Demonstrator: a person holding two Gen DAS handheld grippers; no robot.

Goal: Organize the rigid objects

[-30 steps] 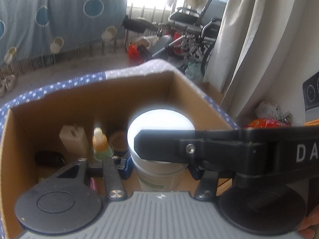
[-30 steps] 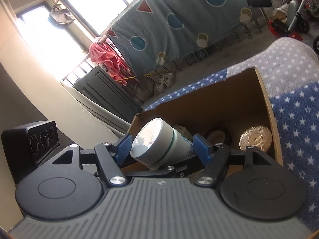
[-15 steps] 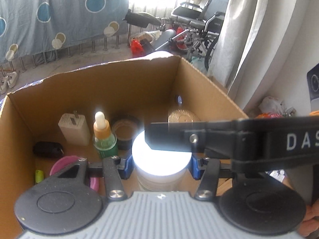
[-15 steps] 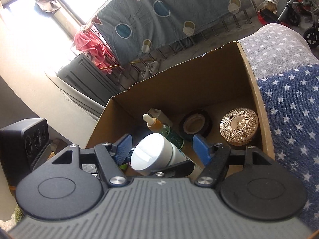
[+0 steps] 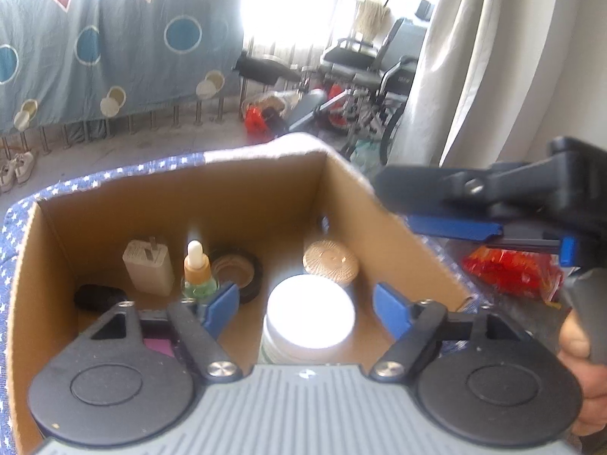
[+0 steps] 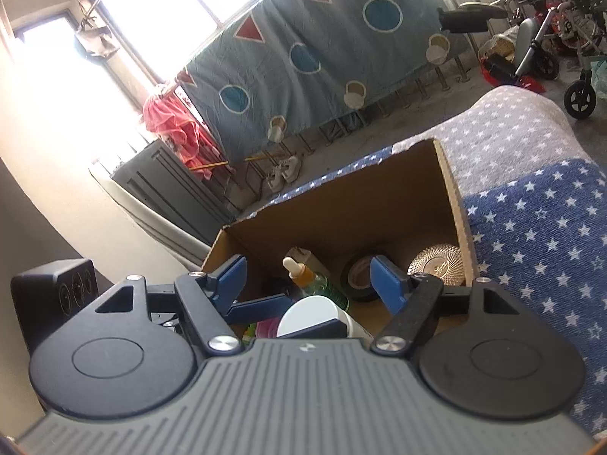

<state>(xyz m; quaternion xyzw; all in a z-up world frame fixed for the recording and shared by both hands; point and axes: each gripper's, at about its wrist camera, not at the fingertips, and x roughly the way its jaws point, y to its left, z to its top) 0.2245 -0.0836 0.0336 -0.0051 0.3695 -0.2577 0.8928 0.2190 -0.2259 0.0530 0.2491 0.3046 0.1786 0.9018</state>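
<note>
Left wrist view shows my left gripper (image 5: 305, 297) spread wide above the white jar (image 5: 309, 316), which stands upright in the box (image 5: 383, 208) beside the gold tin (image 5: 330, 262), while my right gripper (image 6: 307, 278), also wide, holds nothing.

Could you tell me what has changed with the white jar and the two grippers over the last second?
Both grippers let go of the white jar: the left gripper opened, and the right gripper opened and drew back to the right. The jar now stands in the cardboard box. The dropper bottle and gold lid stayed put.
</note>
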